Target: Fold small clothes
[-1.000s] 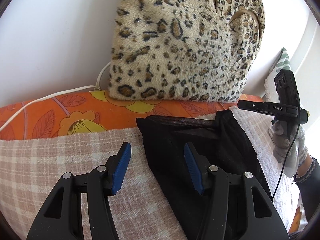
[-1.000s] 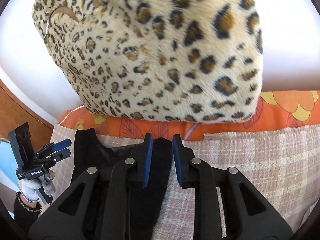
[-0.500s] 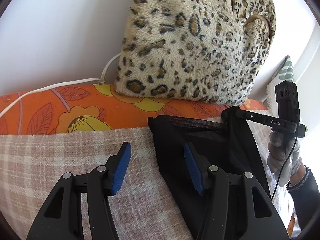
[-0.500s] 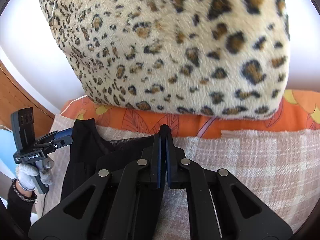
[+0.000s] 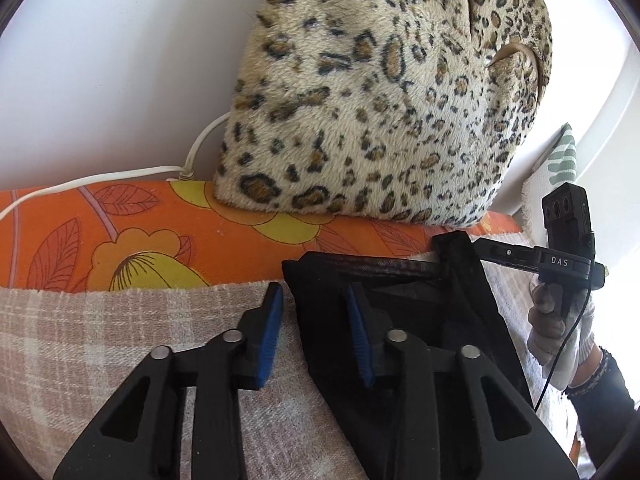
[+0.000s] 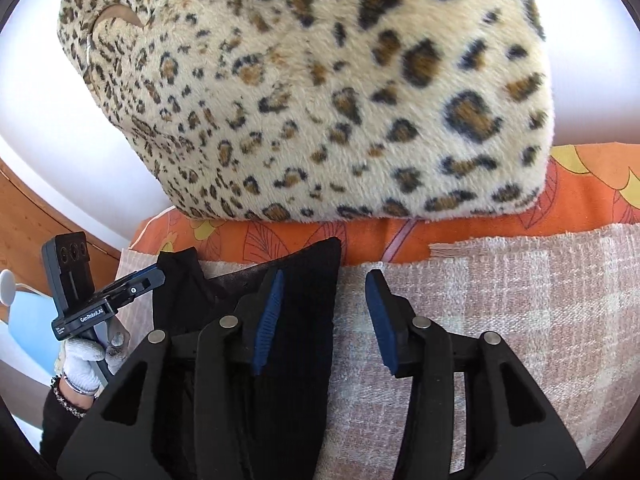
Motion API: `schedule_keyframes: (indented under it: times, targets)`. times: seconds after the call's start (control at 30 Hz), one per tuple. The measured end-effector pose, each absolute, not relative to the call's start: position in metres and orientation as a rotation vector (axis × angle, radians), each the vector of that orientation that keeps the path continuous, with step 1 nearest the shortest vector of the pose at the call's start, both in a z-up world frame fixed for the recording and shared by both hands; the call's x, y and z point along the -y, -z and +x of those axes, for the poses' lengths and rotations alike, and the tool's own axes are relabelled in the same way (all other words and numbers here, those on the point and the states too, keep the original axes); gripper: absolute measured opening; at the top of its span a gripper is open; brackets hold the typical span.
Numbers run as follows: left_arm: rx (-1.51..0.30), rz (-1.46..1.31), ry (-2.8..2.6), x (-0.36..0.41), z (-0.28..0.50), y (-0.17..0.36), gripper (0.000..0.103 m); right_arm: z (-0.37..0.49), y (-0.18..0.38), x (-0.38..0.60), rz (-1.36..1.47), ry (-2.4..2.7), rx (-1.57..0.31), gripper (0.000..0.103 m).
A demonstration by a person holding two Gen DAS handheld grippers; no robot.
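A black garment [image 5: 400,300] lies flat on a beige plaid cloth [image 5: 80,340]. My left gripper [image 5: 314,290] hovers over the garment's left edge; its jaws are closing, with that edge between the blue pads, and a gap still shows. In the right wrist view the same gripper [image 6: 158,272] has its tips at the garment's far left corner. My right gripper [image 6: 326,274] stands over the right edge of the garment [image 6: 304,300]. Its jaws are opening, and the edge lies loose between the pads. Seen from the left wrist, the right gripper [image 5: 476,246] points at that corner.
A leopard-print cushion [image 5: 380,100] leans on the white wall just behind the garment. It rests on an orange flowered sheet [image 5: 120,240]. A white cable [image 5: 120,176] runs along the wall at the left. Gloved hands [image 5: 556,320] hold the grippers. A wooden board [image 6: 24,216] stands at the far left.
The right gripper closed on the garment's right corner and has now opened, leaving it on the cloth. The left gripper's jaws have narrowed and it has moved slightly toward the cushion.
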State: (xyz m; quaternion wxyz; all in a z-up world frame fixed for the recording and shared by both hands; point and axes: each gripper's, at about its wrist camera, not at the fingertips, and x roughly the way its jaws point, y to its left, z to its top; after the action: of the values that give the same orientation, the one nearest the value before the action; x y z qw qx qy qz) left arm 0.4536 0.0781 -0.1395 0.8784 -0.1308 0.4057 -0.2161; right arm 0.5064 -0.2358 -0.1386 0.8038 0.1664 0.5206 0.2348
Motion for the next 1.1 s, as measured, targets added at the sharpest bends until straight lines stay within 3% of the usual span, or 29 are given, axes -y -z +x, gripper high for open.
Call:
schedule_keyframes:
  times: [0.1, 0.27, 0.3, 0.37, 0.57, 0.67, 0.73, 0.8, 0.83, 1.1]
  targets:
    - [-0.829, -0.272, 0.438, -0.074, 0.458, 0.135, 0.005, 0.511, 0.144, 0.244, 0.391, -0.498, -1.134, 0.045]
    - [-0.806, -0.268, 0.427, -0.075, 0.461, 0.125, 0.003, 0.513, 0.146, 0.236, 0.37, -0.525, -1.125, 0.045]
    - [-0.809, -0.254, 0.428, -0.075, 0.461, 0.124, 0.003, 0.513, 0.146, 0.231, 0.359, -0.525, -1.122, 0.041]
    - [-0.82, -0.248, 0.426, -0.077, 0.46, 0.125, 0.004, 0.513, 0.148, 0.227, 0.332, -0.531, -1.132, 0.024]
    - [-0.85, -0.333, 0.43, -0.089, 0.46, 0.133, 0.033, 0.516, 0.151, 0.222, 0.347, -0.537, -1.149, 0.024]
    - [-0.858, -0.307, 0.425, -0.081, 0.461, 0.138, 0.034, 0.52, 0.153, 0.22, 0.369, -0.521, -1.151, 0.024]
    - [-0.854, -0.275, 0.438, -0.072, 0.461, 0.141, 0.03, 0.52, 0.151, 0.216, 0.359, -0.538, -1.147, 0.024]
    - [-0.836, -0.234, 0.436, -0.064, 0.46, 0.14, 0.002, 0.517, 0.146, 0.208, 0.306, -0.537, -1.13, 0.011]
    - [-0.827, -0.226, 0.44, -0.063, 0.458, 0.139, 0.002, 0.516, 0.144, 0.204, 0.285, -0.543, -1.128, 0.007]
    - [-0.746, -0.261, 0.468, -0.063, 0.441, 0.108, 0.003, 0.505, 0.107, 0.194, 0.259, -0.552, -1.059, 0.006]
